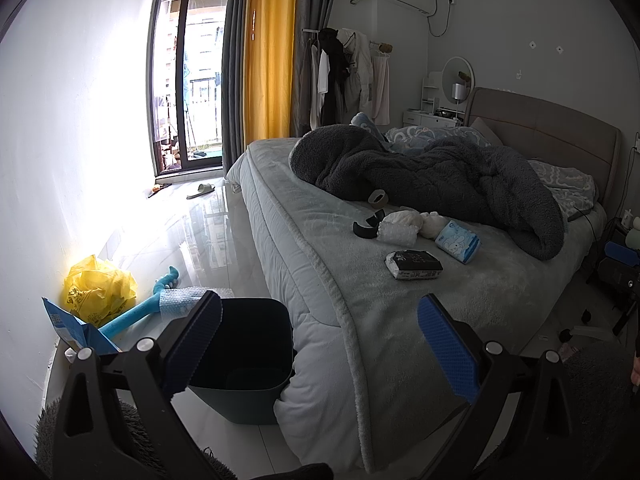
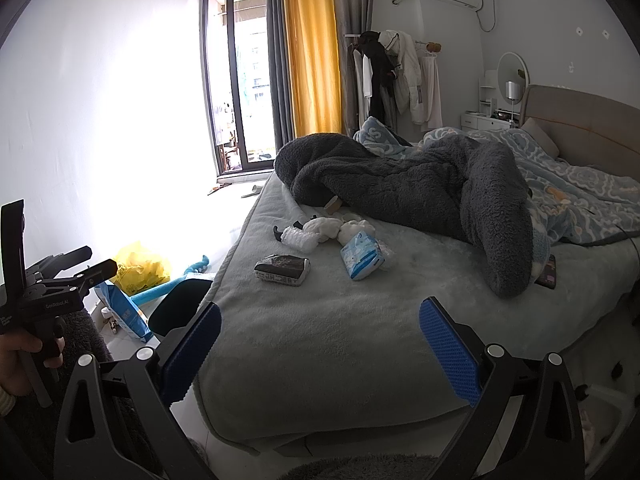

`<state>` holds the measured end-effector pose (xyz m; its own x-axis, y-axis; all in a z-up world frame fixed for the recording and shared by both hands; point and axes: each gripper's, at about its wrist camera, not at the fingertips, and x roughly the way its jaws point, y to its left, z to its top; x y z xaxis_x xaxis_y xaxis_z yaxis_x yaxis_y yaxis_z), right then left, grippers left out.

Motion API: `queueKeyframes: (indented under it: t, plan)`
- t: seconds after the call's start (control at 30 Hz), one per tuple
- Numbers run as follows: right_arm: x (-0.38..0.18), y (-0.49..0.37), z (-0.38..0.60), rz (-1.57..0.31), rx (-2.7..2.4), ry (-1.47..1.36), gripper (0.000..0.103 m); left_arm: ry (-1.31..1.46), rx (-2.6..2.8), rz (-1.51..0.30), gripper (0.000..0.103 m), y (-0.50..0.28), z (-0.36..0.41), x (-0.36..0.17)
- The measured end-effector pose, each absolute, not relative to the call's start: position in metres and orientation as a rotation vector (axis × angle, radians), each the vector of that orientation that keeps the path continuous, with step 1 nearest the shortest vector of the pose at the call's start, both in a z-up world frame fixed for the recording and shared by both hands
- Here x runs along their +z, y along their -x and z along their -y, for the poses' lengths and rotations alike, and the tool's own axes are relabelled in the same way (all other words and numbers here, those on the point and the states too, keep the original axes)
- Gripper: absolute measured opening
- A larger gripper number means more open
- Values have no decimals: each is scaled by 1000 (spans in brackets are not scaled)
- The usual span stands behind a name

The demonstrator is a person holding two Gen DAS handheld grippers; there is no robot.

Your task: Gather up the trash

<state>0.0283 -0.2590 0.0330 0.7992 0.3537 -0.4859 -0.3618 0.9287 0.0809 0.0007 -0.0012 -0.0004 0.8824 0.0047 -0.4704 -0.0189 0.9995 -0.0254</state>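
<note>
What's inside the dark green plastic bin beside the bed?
The dark green plastic bin looks empty where its shadowed bottom shows. The left gripper finger hides one inner corner.

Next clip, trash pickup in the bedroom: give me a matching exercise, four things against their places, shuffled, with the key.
Things:
1. dark bin
2. yellow plastic bag
3. blue tissue pack
4. slipper

Places:
A. on the bed, just right of the black packet
B. on the floor against the left wall
C. on the floor at the bed's near corner
D. on the floor by the glass door

Pairs: 1-C, 2-B, 3-A, 4-D
</note>
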Motion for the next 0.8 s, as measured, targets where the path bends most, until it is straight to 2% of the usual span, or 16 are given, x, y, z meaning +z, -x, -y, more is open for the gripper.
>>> queueKeyframes:
  t: [0.8]
  plan:
    - [33,-29,259,-518,385,16,100,32,9,-489,100,-1,2,-1]
